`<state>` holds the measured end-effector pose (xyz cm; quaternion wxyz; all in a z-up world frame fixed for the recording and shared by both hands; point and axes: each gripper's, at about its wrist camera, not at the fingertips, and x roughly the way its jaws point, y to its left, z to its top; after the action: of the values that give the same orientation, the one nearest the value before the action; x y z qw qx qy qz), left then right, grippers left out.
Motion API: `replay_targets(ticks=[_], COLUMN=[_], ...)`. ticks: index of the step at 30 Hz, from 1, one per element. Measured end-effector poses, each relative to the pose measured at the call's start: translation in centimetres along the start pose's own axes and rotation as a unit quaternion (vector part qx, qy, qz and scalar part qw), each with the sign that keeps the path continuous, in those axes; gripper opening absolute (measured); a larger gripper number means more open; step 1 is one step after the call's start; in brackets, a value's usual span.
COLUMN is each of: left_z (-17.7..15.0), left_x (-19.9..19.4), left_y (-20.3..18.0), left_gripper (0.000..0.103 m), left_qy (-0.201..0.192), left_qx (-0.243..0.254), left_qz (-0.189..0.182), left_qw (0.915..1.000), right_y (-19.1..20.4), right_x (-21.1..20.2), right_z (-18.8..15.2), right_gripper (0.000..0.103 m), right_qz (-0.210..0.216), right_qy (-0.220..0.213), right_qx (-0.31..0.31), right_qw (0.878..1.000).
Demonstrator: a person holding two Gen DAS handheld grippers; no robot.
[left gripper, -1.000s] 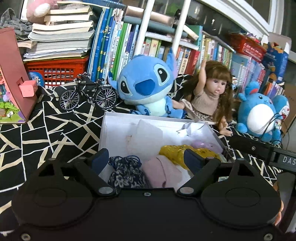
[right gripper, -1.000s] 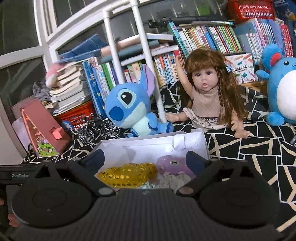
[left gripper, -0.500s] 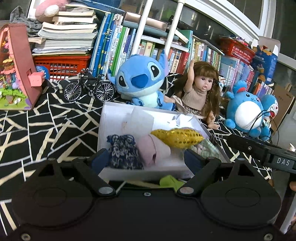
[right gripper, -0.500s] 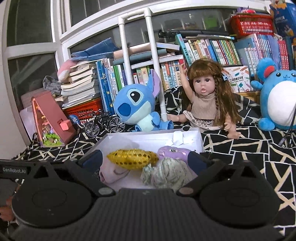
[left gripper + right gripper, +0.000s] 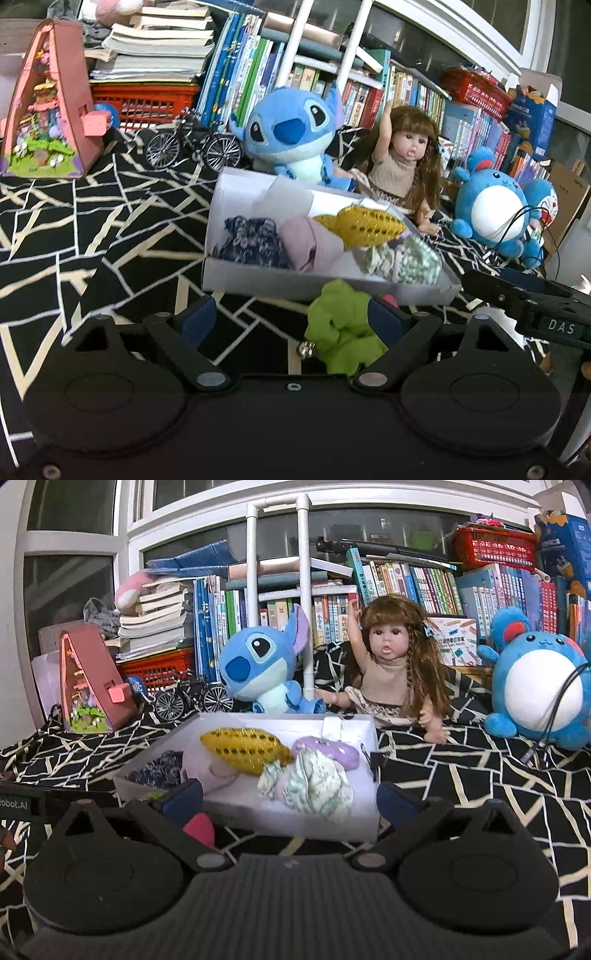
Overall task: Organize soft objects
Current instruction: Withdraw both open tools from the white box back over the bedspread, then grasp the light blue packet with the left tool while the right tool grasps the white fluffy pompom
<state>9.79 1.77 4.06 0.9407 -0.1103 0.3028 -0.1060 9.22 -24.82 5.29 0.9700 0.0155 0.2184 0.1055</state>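
A white box (image 5: pixel 258 284) (image 5: pixel 295 819) on the black patterned cloth holds several soft items: a dark floral pouch (image 5: pixel 251 240), a pink one (image 5: pixel 306 240), a yellow sequined one (image 5: pixel 365 225) (image 5: pixel 243 749), a pale green patterned one (image 5: pixel 402 258) (image 5: pixel 314 782) and a purple one (image 5: pixel 328 747). A lime green soft item (image 5: pixel 343 325) with a small bell lies on the cloth in front of the box, between the fingers of my open left gripper (image 5: pixel 291 319). A pink-red item (image 5: pixel 199 829) lies by the left finger of my open right gripper (image 5: pixel 291 799).
A blue Stitch plush (image 5: pixel 291 136), a doll (image 5: pixel 402 166) and a round blue plush (image 5: pixel 495 214) sit behind the box. A toy bicycle (image 5: pixel 192 146), a pink triangular house (image 5: pixel 48 107), a red basket and rows of books stand at the back.
Both grippers have drawn back from the box and risen. The green item and the pink-red item in front of the box have come into view.
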Motion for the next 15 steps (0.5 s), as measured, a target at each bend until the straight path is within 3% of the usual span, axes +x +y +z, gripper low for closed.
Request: replay_targets(ticks=[9,15], left_z=[-2.1,-3.3], left_x=[-1.0,-1.7], left_y=[0.0,-0.4], left_gripper=[0.088,0.088], left_qy=[-0.013,-0.014], left_qx=[0.009,0.018], left_qz=[0.030,0.025], left_qw=[0.9994,0.9994], right_y=[-0.6,-1.2], right_x=[-0.9,-1.4], right_z=[-1.9,-3.0], right_gripper=[0.103,0.103], right_qz=[-0.029,-0.049], right_qy=[0.005,0.009], right_qx=[0.002,0.006], right_qw=[1.000,0.999])
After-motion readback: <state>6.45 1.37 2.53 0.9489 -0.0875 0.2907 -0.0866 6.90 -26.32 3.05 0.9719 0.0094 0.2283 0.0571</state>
